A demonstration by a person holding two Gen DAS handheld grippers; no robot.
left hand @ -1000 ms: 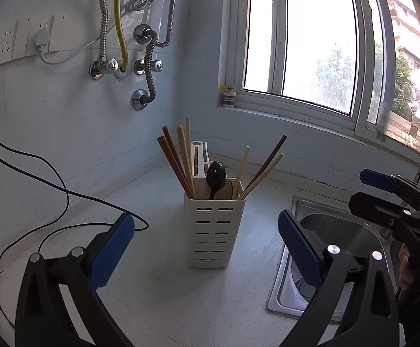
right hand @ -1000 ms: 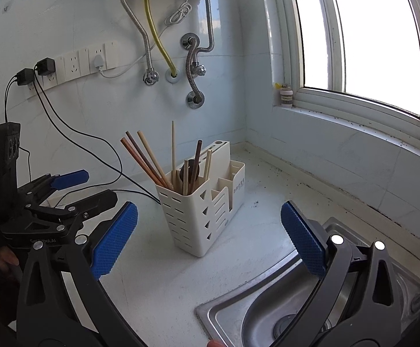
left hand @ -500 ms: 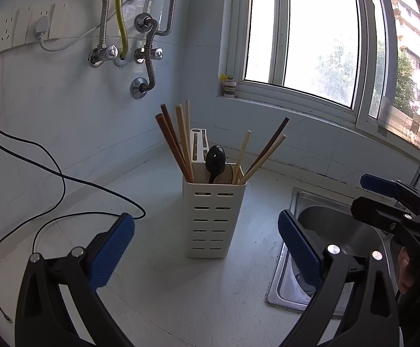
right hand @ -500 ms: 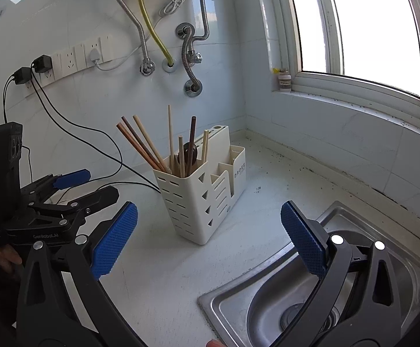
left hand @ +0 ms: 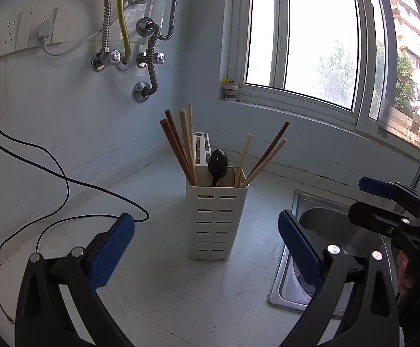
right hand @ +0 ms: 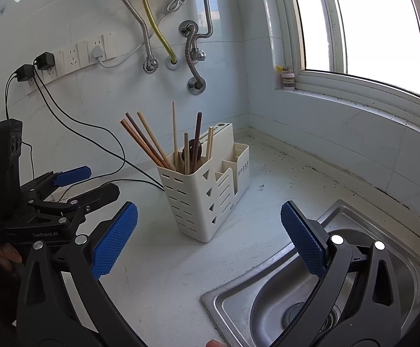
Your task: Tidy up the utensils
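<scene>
Closer now: one utensil holder

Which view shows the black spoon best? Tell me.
Left wrist view: the spoon stands clear between the chopsticks, its bowl above the holder rim. Right wrist view shows only a dark patch behind chopsticks.

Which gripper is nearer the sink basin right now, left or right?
Right. The right gripper reaches over the sink edge, one side above the basin. The left gripper hangs over the counter, facing the utensil holder, sink off to its right.
</scene>
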